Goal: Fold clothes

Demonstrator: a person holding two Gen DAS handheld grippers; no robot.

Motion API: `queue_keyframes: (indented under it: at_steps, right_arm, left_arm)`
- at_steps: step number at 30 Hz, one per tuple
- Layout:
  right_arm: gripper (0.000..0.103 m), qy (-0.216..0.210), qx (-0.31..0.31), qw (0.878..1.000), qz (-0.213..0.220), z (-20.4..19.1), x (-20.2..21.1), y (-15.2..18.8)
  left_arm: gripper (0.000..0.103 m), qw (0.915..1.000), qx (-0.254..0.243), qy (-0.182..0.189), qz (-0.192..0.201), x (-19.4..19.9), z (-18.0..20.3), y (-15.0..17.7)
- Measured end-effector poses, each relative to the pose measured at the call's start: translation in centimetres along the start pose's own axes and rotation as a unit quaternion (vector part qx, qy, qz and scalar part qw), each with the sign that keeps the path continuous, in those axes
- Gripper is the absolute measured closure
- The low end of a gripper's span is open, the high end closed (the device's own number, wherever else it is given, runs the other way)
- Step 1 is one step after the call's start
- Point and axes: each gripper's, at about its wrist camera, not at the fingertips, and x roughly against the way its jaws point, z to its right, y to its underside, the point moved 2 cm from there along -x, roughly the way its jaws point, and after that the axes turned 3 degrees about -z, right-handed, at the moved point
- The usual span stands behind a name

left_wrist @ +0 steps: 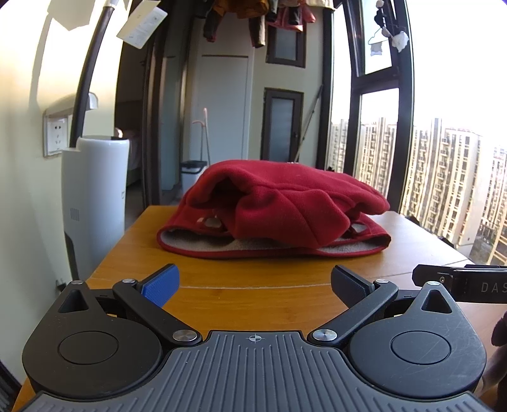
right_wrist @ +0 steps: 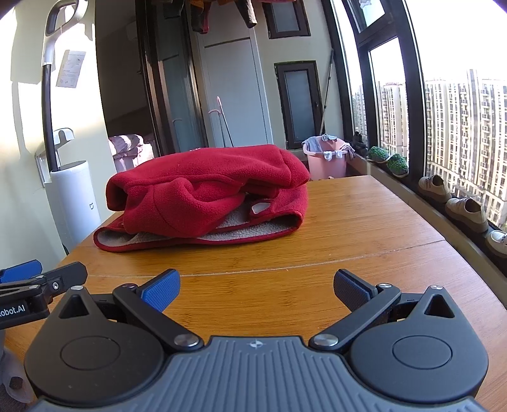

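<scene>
A red fleece garment [left_wrist: 279,206] with a grey lining lies folded in a thick bundle on the wooden table [left_wrist: 253,294]; the right wrist view shows the same red garment [right_wrist: 206,196] toward the table's far left. My left gripper [left_wrist: 255,283] hovers over the near table edge, short of the garment, open with nothing between its blue pads. My right gripper [right_wrist: 256,286] is likewise open and empty, well back from the bundle. Each gripper's side shows in the other's view, the right one [left_wrist: 462,282] and the left one [right_wrist: 35,282].
A white cylindrical appliance [left_wrist: 92,196] with a dark hose stands left of the table. Large windows [right_wrist: 443,111] run along the right, with shoes [right_wrist: 465,209] on the sill. A pink basin [right_wrist: 324,158] sits on the floor beyond the table. Clothes hang overhead [left_wrist: 253,19].
</scene>
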Motion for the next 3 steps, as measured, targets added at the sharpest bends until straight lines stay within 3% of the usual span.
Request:
queue_keyframes:
  at_steps: [3]
  right_arm:
    - [0.000, 0.032, 0.038, 0.999, -0.012, 1.9, -1.0, -1.2]
  left_arm:
    - [0.000, 0.9995, -0.025, -0.014, -0.015, -0.9, -0.4, -0.4]
